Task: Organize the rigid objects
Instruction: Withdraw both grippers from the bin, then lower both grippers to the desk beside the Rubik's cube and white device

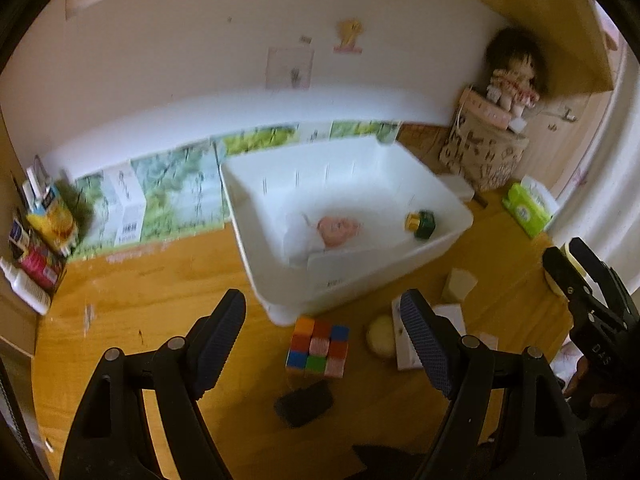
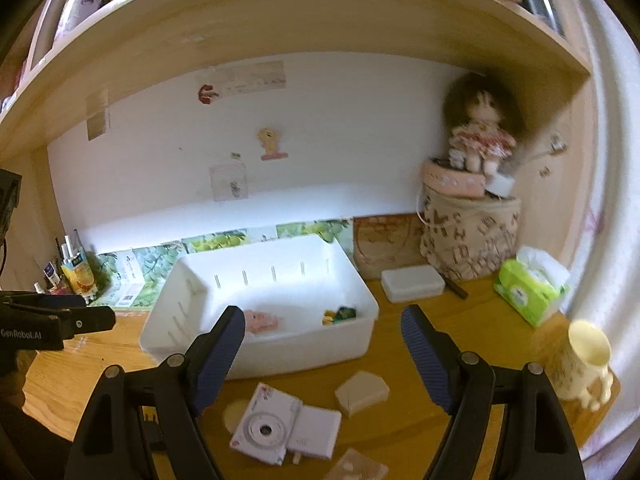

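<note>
A white bin [image 1: 440,236] [image 2: 360,336] stands on the wooden desk and holds a pink toy [image 1: 338,230] [image 2: 262,320] and a green-and-yellow bottle [image 1: 420,222] [image 2: 340,314]. My left gripper [image 1: 324,320] is open and empty above a colourful cube [image 1: 318,348] and a black object [image 1: 304,402]. My right gripper [image 2: 322,336] is open and empty above a white camera [image 2: 266,428], a white flat box [image 2: 316,430] and a beige block [image 2: 362,394]. A round beige piece [image 1: 382,334] lies beside the camera.
A cream cup [image 2: 584,364] stands at the right desk edge. A green tissue pack [image 2: 530,288], a white case [image 2: 412,284] and a patterned basket with a doll [image 2: 472,240] sit at the back right. Bottles and cartons [image 1: 44,240] crowd the left corner. A shelf [image 2: 280,20] hangs overhead.
</note>
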`<control>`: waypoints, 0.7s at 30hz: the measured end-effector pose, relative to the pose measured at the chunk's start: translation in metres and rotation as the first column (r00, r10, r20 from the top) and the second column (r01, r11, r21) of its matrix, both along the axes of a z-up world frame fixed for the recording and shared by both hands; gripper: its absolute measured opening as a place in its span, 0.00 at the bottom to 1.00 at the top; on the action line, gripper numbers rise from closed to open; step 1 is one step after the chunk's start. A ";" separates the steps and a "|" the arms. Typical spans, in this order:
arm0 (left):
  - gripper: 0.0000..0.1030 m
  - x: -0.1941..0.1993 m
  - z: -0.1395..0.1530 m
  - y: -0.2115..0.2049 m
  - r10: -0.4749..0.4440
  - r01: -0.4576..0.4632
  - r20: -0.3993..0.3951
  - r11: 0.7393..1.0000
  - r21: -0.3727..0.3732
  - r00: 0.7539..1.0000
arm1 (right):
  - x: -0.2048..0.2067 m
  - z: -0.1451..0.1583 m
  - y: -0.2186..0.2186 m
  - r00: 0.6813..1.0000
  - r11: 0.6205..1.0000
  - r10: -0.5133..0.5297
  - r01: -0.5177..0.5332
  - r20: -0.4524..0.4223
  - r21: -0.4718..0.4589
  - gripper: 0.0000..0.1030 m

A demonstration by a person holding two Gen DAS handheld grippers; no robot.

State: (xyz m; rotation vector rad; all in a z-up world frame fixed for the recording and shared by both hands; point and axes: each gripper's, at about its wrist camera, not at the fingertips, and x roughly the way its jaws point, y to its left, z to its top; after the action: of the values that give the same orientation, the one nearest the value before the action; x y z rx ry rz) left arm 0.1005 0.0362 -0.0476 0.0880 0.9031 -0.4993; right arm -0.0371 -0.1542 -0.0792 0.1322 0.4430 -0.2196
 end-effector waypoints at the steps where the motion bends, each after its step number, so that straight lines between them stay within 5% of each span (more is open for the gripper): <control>1: 0.80 0.000 -0.002 0.000 -0.002 0.002 -0.012 1.000 0.007 1.000 | -0.003 -0.003 0.000 1.000 1.000 -0.004 0.004 -0.002 0.005 0.79; 13: 0.80 0.000 -0.049 -0.007 -0.026 0.059 -0.240 0.989 0.132 0.970 | -0.015 -0.045 0.006 0.993 0.983 0.070 -0.051 -0.100 0.177 0.78; 21: 0.80 -0.012 -0.080 -0.013 -0.045 0.141 -0.341 0.955 0.261 0.939 | 0.002 -0.074 0.005 0.962 0.928 0.176 -0.091 -0.207 0.362 0.78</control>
State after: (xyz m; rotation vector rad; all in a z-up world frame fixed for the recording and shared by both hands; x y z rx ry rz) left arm 0.0885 0.0230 -0.1278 0.3157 1.3048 -0.4790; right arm -0.0351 -0.1488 -0.1534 0.4273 0.7258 -0.0176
